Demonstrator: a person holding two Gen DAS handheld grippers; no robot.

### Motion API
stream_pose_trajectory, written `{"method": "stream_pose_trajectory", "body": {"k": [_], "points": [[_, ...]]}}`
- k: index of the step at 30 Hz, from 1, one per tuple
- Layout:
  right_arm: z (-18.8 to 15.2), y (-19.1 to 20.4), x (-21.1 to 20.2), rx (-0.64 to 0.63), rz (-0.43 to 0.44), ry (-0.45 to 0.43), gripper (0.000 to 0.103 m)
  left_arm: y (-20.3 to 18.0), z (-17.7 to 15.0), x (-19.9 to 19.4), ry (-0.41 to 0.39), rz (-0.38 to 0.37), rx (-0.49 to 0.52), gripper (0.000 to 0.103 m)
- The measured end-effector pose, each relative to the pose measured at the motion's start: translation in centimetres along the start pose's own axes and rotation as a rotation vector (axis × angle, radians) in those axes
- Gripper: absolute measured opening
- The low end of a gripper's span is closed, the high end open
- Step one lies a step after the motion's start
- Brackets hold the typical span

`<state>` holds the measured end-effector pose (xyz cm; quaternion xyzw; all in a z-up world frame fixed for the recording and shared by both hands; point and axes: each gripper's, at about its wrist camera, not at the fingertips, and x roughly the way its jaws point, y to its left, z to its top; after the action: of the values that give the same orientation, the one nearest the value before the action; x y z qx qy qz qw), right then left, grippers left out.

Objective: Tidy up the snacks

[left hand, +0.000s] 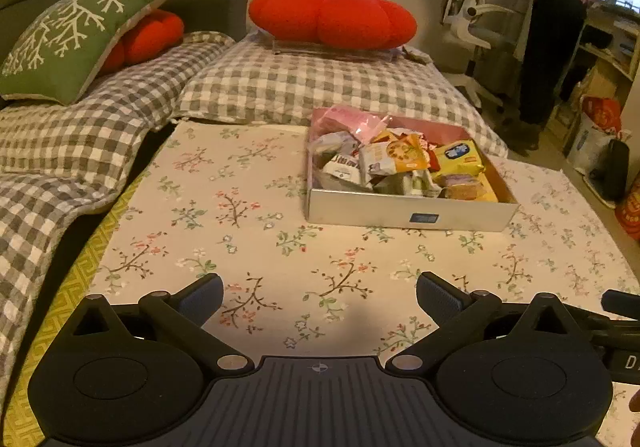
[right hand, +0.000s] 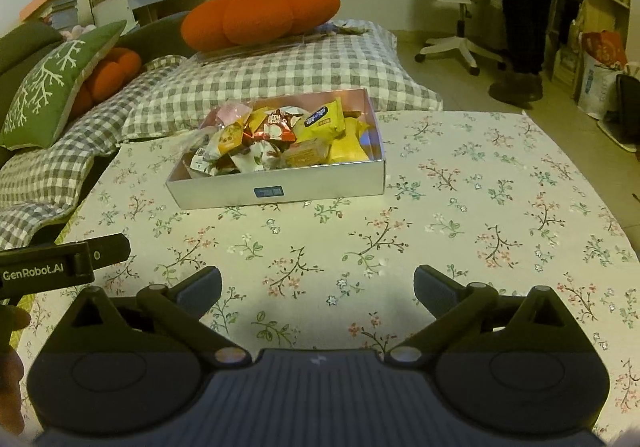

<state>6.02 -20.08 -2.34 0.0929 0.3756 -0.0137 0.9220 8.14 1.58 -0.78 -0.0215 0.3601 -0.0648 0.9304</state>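
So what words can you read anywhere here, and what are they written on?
"GenRobot.AI": white letters on the side of the left gripper, seen from the right wrist view.
"D": a cut-off letter on the black device at the left wrist view's right edge.
Snack packets in the box: print too small and blurred to read.
Blue label on the box front: unreadable.
Red bag by the shelves: print unreadable.

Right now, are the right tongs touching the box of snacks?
Apart. The right wrist view shows the right tongs open and empty, with bare flowered cloth between them and the box.
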Motion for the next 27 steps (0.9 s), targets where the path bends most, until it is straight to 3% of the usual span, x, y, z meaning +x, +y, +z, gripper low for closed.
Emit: {"method": "stream_pose_trajectory", "body": {"k": [8, 27], "points": [[-0.08, 0.35, 0.23, -0.023, -0.014, 0.020, 0.102, -0.80, -0.20, 0.37, 0.014, 0.062, 0.054, 0.103], [-0.08, 0.66, 0.70, -0.036, -0.001, 0.059, 0.102, -0.69, -0.44, 0.81, 0.038, 0.056, 0.038, 0.103]]}}
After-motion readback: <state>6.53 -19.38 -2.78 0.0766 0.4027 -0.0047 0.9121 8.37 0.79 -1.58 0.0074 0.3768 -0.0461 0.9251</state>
